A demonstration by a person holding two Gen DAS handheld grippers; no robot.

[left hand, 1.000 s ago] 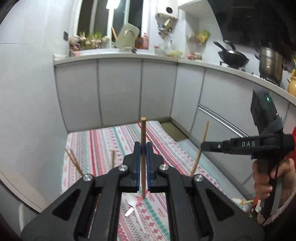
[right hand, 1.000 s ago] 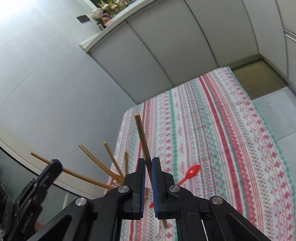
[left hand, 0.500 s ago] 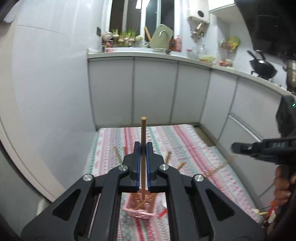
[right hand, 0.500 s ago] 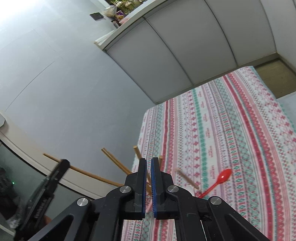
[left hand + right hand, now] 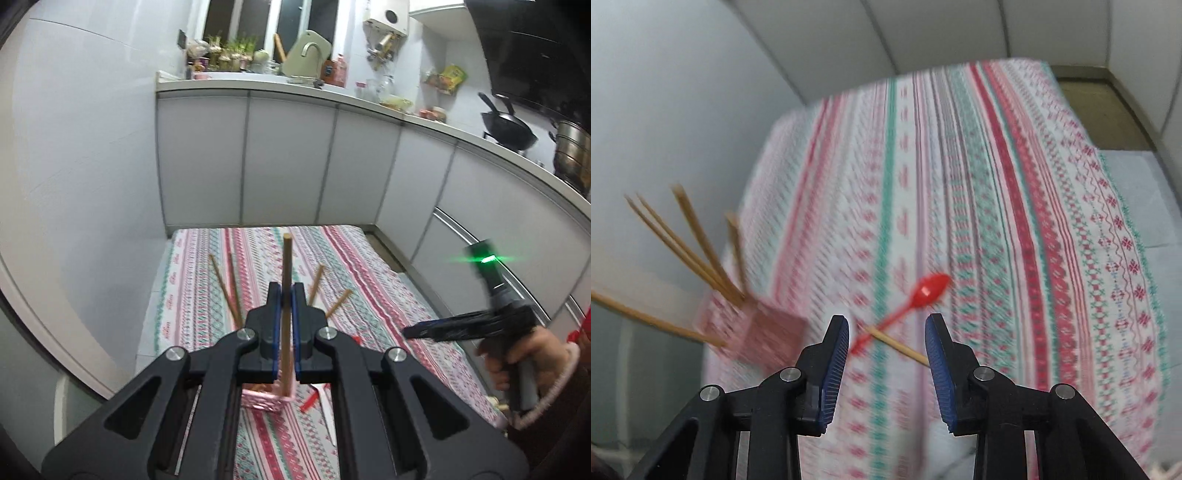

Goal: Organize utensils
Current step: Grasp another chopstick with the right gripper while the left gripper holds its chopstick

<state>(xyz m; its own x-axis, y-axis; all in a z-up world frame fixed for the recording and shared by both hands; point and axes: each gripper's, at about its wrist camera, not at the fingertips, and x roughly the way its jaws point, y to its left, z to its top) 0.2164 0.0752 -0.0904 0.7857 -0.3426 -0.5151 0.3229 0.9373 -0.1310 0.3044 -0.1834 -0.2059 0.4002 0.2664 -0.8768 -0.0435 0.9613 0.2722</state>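
My left gripper (image 5: 283, 295) is shut on an upright wooden chopstick (image 5: 285, 266), its lower end over the pink holder (image 5: 264, 400). Several chopsticks (image 5: 225, 291) stand fanned out in that holder. The holder shows blurred in the right wrist view (image 5: 757, 332) with several chopsticks (image 5: 690, 243) in it. My right gripper (image 5: 886, 328) is open and empty above the table. A red spoon (image 5: 916, 299) and a loose chopstick (image 5: 897, 347) lie on the cloth ahead of it. A white spoon (image 5: 327, 406) lies beside the holder.
The table carries a striped red, green and white cloth (image 5: 997, 184). A grey wall (image 5: 74, 184) runs along the left side. White kitchen cabinets (image 5: 288, 158) stand beyond the far edge. The right gripper and hand show at right in the left wrist view (image 5: 491, 325).
My right gripper let go of its chopstick and opened, then tilted down toward the red spoon. My left gripper moved over the pink holder, still holding its chopstick.
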